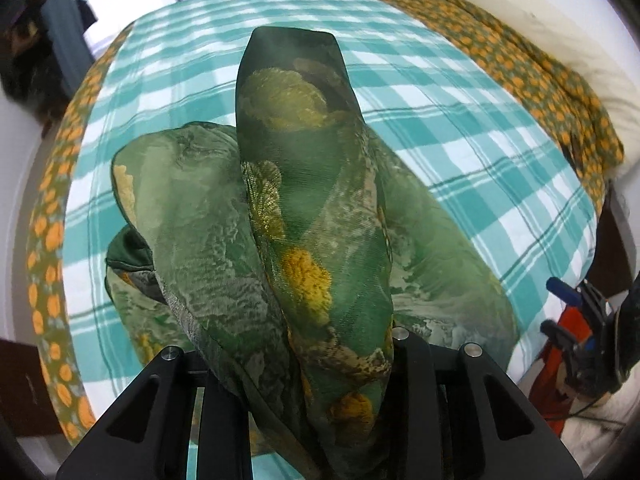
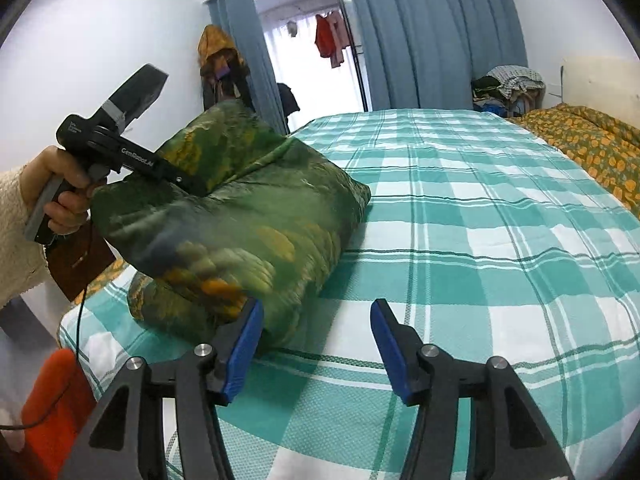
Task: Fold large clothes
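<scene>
The green garment (image 2: 240, 216), a sheer fabric printed with yellow and orange blooms, sits bunched in a thick folded bundle on the teal-and-white checked bedsheet (image 2: 480, 240), near the bed's left front corner as the right wrist camera sees it. The left gripper (image 2: 192, 184) is clamped on the upper part of that bundle; in the right wrist view its black body reaches in from the left, held by the person's left hand (image 2: 64, 188) in a cream fleece sleeve, and its tips sink into a crease of the cloth. In the left wrist view the fabric (image 1: 304, 216) drapes up and over the tool, hiding both fingertips, so the pinch point itself probably lies under the folds. The right gripper (image 2: 316, 344) hovers low over the sheet with its 2 blue-padded fingers (image 2: 244, 344) spread wide apart and nothing between them; the left pad is just beside the garment's near edge, though contact is unclear. An orange-flowered green bedspread (image 2: 592, 148) lies along the far right side of the bed, and blue curtains (image 2: 420, 32) hang beyond it.
</scene>
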The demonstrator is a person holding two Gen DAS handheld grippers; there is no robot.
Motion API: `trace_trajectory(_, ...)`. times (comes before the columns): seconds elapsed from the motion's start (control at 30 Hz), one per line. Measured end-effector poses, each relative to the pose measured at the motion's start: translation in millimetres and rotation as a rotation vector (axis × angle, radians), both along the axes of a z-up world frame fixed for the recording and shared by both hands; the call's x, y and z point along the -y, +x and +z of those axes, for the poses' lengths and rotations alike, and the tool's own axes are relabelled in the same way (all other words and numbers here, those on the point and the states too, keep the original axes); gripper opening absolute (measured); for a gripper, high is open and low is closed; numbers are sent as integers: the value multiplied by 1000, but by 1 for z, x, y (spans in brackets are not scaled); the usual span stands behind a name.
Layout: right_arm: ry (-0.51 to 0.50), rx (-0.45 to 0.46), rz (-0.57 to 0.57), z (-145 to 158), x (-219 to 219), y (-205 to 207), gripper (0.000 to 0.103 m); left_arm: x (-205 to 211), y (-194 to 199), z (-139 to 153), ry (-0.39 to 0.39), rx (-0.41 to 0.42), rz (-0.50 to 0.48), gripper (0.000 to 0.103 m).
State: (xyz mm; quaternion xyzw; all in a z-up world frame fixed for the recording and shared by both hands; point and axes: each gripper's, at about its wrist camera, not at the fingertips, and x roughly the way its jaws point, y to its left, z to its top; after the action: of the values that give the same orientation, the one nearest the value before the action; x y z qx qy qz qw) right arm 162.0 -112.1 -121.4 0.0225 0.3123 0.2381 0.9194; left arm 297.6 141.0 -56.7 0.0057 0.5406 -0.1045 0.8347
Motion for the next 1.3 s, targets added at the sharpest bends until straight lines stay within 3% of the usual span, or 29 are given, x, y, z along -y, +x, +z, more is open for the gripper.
trace_trajectory(0.17,-1,-18,28,10,-26,24,50,-44,-2,-19,-63,-18,82,30)
trace_trajectory(0.33,-12,2,156,20,-87,46,50,-71,-7,-40,-166,-33,130,31)
trace_trajectory(0.4,-23,-28,218,11,-111,53,50,-80,-9,-50,-196,-39,147,32)
trace_trajectory(0.47,-85,-113,264,-14,-137,65,50,-88,-11,-66,-194,-54,171,34)
trace_trajectory(0.57,-160,-219,315,-52,-154,78,50,-103,-16,-89,-271,-92,212,39)
trace_trajectory(0.7,-131,-214,334,-63,-148,76,50,-116,-22,-111,-383,-97,265,45)
trace_trajectory(0.87,-124,-232,330,-67,-145,79,50,-110,-23,-111,-368,-88,265,45)
trace_trajectory(1.07,-218,-243,334,-37,-158,78,51,-112,-24,-114,-367,-79,273,45)
trace_trajectory(1.2,-116,-256,268,2,-164,116,51,-113,-27,-118,-391,-70,279,46)
trace_trajectory(1.3,-53,-276,194,13,-180,163,51,-115,-31,-120,-399,-61,282,46)
